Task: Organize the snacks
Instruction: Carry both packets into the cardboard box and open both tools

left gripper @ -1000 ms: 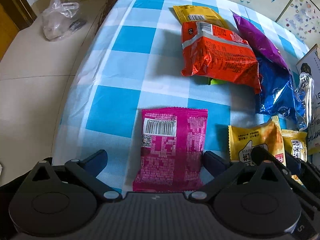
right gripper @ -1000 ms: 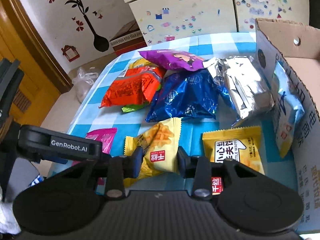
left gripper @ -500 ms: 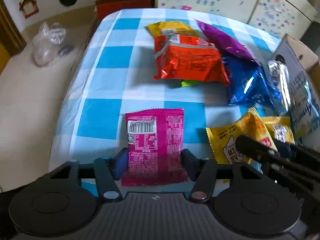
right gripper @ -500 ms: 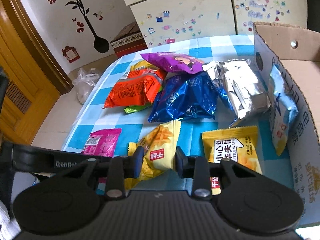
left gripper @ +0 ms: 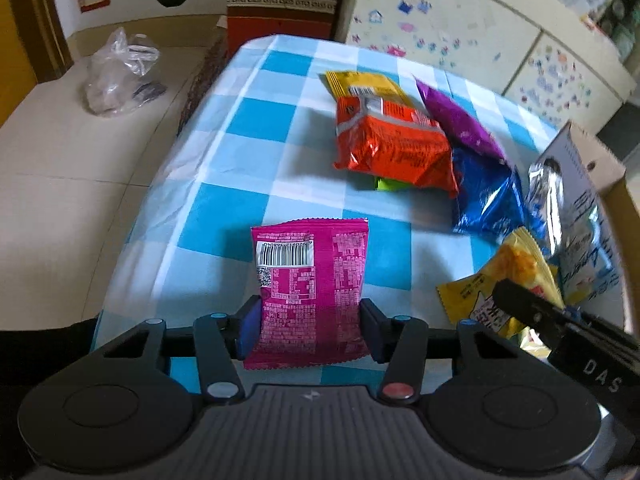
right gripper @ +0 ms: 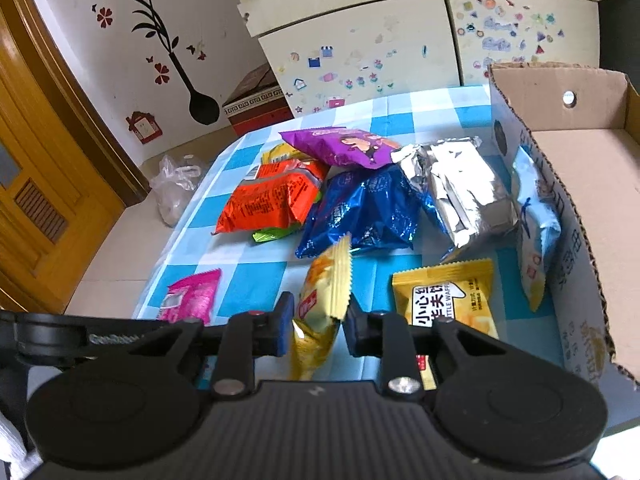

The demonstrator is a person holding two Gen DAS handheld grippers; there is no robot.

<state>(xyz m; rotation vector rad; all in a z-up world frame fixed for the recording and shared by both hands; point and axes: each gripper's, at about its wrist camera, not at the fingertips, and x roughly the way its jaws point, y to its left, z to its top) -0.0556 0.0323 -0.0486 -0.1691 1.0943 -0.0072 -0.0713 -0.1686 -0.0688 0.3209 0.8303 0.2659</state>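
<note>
My left gripper [left gripper: 308, 332] is shut on a pink snack packet [left gripper: 310, 280] and holds it lifted above the blue-checked tablecloth [left gripper: 248, 152]. My right gripper [right gripper: 318, 330] is shut on a yellow snack packet [right gripper: 326, 284], raised and tilted on edge. The pink packet [right gripper: 192, 298] and the left gripper also show at the left of the right wrist view. An open cardboard box [right gripper: 580, 184] stands at the right. Orange [right gripper: 272, 200], purple [right gripper: 340, 146], blue [right gripper: 364, 208] and silver [right gripper: 456, 188] bags lie on the table. A yellow waffle packet [right gripper: 444, 300] lies beside my right gripper.
A light blue bag [right gripper: 534, 228] leans on the box's side wall. A clear plastic bag [left gripper: 116, 76] lies on the floor left of the table. A red-brown box [left gripper: 280, 4] and a stickered cabinet [right gripper: 400, 40] stand behind the table.
Both grippers have risen with their packets. The left one closed on the pink packet and lifted it. The yellow packet in the right one has tipped up on edge.
</note>
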